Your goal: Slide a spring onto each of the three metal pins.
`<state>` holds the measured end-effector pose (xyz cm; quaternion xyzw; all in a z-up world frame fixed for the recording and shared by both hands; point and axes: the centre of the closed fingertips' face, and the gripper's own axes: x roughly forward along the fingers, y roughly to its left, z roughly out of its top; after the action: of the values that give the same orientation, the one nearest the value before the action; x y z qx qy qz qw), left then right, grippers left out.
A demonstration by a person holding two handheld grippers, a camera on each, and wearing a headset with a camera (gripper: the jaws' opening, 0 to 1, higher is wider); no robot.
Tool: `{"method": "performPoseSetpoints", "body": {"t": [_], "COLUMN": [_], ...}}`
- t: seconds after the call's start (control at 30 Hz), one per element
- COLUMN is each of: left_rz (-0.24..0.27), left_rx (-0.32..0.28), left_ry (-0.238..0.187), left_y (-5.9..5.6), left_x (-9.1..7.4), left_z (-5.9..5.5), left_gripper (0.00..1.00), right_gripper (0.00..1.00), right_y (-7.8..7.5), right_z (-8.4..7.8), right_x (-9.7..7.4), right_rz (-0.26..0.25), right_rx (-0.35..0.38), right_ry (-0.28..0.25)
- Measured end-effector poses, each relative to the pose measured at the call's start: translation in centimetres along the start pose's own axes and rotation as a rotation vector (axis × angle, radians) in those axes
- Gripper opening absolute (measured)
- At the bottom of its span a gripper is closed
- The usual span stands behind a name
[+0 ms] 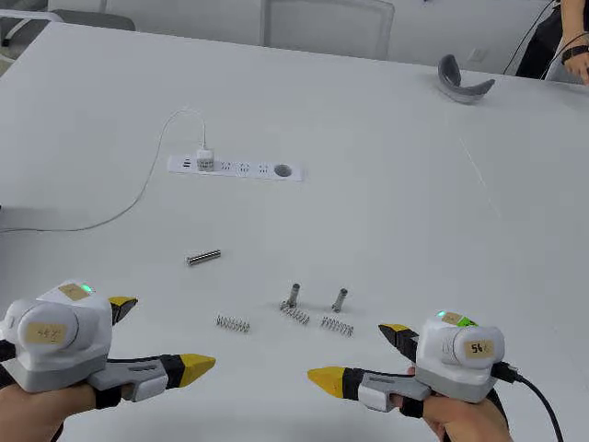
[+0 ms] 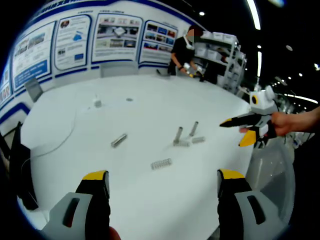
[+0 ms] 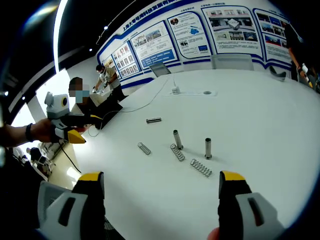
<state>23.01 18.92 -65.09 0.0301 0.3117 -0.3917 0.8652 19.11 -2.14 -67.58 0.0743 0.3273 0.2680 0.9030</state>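
Two metal pins stand upright on the white table, one on the left (image 1: 293,295) (image 3: 176,138) (image 2: 178,135) and one on the right (image 1: 340,299) (image 3: 208,148) (image 2: 193,128). A third pin (image 1: 203,258) (image 3: 153,120) (image 2: 119,140) lies flat further left. Three springs lie loose: one apart on the left (image 1: 233,323) (image 3: 144,148) (image 2: 161,163), one touching the left pin's foot (image 1: 294,314) (image 3: 177,152), one in front of the right pin (image 1: 337,325) (image 3: 200,167) (image 2: 198,140). My left gripper (image 1: 161,336) (image 2: 162,182) is open at the near left. My right gripper (image 1: 361,354) (image 3: 162,182) is open at the near right. Both are empty.
A white power strip (image 1: 236,168) with a plugged charger and its cable (image 1: 147,180) lies beyond the pins. A grey curved object (image 1: 463,79) rests at the far right of the table. Chairs stand behind the far edge. People stand by the table's far end.
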Motion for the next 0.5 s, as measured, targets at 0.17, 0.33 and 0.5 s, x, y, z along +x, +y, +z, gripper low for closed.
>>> {"method": "performPoseSetpoints", "body": {"t": [0.17,0.33,0.5], "left_rz": [-0.002,-0.008,-0.01], "left_rx": [0.0,0.002,0.005], "left_ry": [0.0,0.002,0.008], "left_y": [-0.1,-0.16,0.11], "left_x": [0.13,0.38,0.55], "left_z": [0.05,0.13,0.1], "left_gripper": [0.9,0.9,0.9], "right_gripper": [0.96,0.96,0.96], "right_y": [-0.17,-0.31,-0.32], "right_z": [0.05,0.1,-0.01], "right_x": [-0.07,-0.15,-0.17], "right_rz": [-0.003,-0.007,-0.007], "right_rx": [0.004,0.008,0.011], "right_ry": [-0.002,-0.003,0.0]}}
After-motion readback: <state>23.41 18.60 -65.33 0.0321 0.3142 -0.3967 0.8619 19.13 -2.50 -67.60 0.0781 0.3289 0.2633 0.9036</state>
